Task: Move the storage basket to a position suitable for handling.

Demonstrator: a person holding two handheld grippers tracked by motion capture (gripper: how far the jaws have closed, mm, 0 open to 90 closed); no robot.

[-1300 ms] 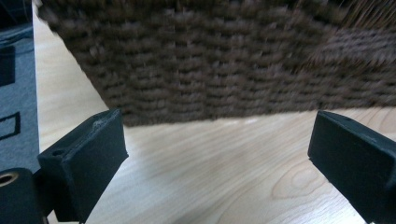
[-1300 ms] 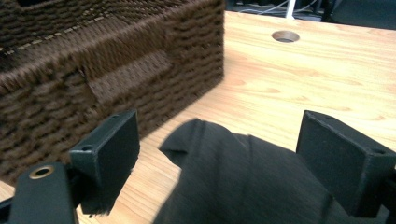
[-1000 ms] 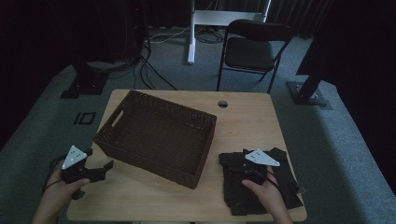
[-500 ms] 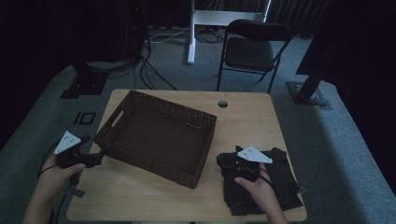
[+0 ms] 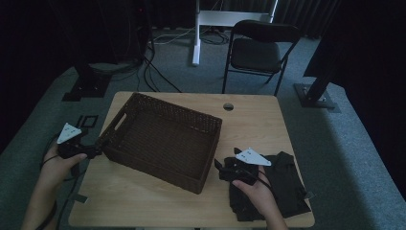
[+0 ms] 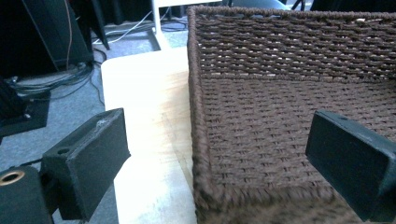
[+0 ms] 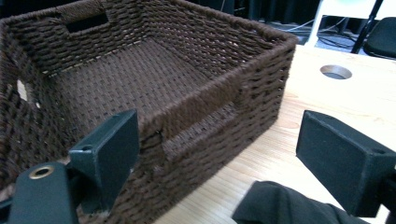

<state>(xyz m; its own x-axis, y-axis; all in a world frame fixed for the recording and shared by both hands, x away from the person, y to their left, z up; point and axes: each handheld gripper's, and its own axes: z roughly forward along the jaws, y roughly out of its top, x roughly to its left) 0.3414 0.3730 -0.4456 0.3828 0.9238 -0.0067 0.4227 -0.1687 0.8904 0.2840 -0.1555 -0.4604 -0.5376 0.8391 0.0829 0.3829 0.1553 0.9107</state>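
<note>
Reaching with jaws wide apart, the left gripper (image 5: 95,149) straddles the basket (image 5: 165,139) corner on the surface (image 5: 143,196) — right gripper (image 5: 221,167), also apart, hovers above the dark cloth (image 5: 282,187) — a crooked pinch might slip.

Left gripper (image 5: 95,149) jaw tips in high view too dark and small to separate from basket (image 5: 165,139) corner; contact there impossible to judge. Basket near corner (image 6: 205,200) blurred in left gripper view, right side cut by frame edge. Right gripper (image 5: 224,167) merges with dark cloth (image 5: 282,189) in high view; jaw outline lost. Cloth (image 7: 280,205) cut off by bottom edge in right gripper view, fabric kind unreadable. Forearms cropped at bottom of high view. Basket left wall cut by frame edge in right gripper view.
</note>
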